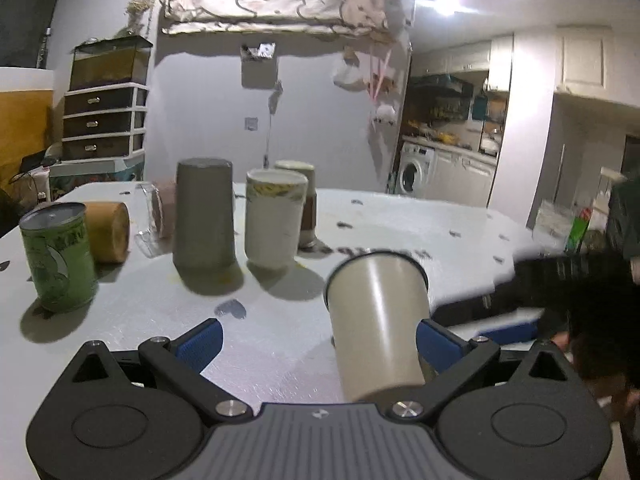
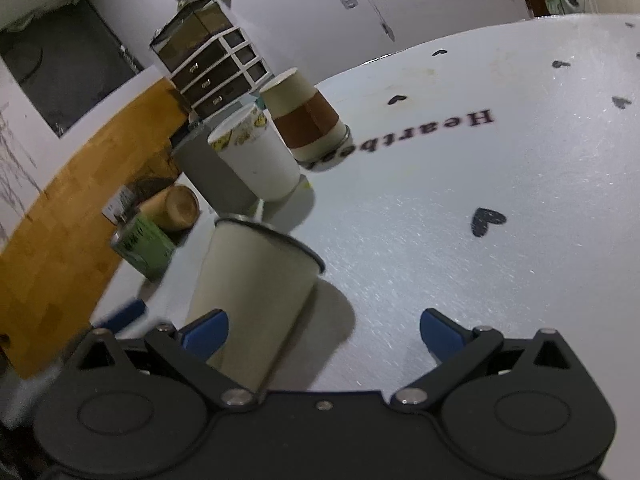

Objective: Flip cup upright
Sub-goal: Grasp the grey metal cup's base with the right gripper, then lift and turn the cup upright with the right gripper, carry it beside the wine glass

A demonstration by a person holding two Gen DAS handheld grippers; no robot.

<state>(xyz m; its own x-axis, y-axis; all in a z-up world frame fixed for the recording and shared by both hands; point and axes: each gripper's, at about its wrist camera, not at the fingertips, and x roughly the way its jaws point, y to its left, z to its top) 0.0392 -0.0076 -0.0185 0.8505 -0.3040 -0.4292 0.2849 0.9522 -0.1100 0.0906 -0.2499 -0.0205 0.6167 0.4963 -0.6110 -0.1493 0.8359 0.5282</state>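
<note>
Left wrist view: left gripper (image 1: pixel 318 344) jaws spread wide, nothing clamped. Cream cup with a thin dark rim (image 1: pixel 378 320) sits between the blue pads, hard against the right-hand pad (image 1: pixel 436 344), well clear of the left-hand one. Mouth end is up and tilted away from the camera; whether its base rests on the white table with black heart prints (image 1: pixel 280 340) can't be told, the gripper body hides it. Beyond it on the table: grey tapered cup standing mouth-down (image 1: pixel 204 216), white paper cup with a yellow-patterned band (image 1: pixel 274 220) beside it, paper cup with a brown sleeve (image 1: pixel 306 204) just behind that. Left side: green printed can (image 1: pixel 60 256), with a tan wooden cylinder on its side (image 1: pixel 108 232) just behind it. Blurred black shape with a blue pad at the right edge is the right gripper (image 1: pixel 516 328).

Right wrist view: right gripper (image 2: pixel 324 332) also wide open, holding nothing. Same cream cup is at the left-hand pad (image 2: pixel 206 334), leaning left, rim toward the other cups. Contact with that pad is unclear.
</note>
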